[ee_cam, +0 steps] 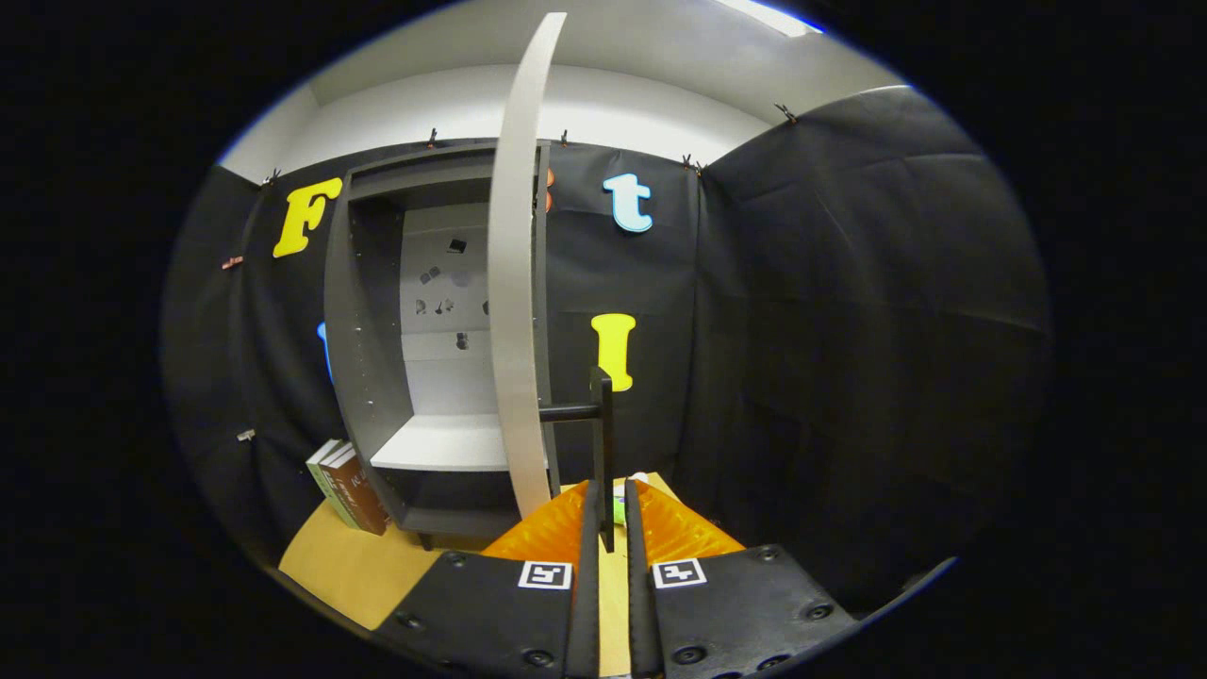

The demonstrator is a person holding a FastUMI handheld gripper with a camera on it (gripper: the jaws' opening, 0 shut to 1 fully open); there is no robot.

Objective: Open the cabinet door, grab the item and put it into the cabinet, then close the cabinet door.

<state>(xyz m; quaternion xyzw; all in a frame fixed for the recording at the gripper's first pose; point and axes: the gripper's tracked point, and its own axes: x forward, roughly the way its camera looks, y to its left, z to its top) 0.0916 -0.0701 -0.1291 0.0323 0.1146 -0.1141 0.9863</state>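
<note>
Grey panels make up one cabinet [377, 311] in the left half of the frame, its single pale door [514, 283] swung out edge-on toward me, a long flat slab that bends in my lens. One dark bar handle [601, 443] stands off the door on a short post; my jaws [607, 514] are nearly closed around its lower end, and I cannot tell whether both fingers press it. Inside, one smooth white shelf [443, 443] sits low. Two books [347, 486] lean against the cabinet's lower left side on the tan counter [349, 566]. A small green item [619, 509] peeks between my fingers.
</note>
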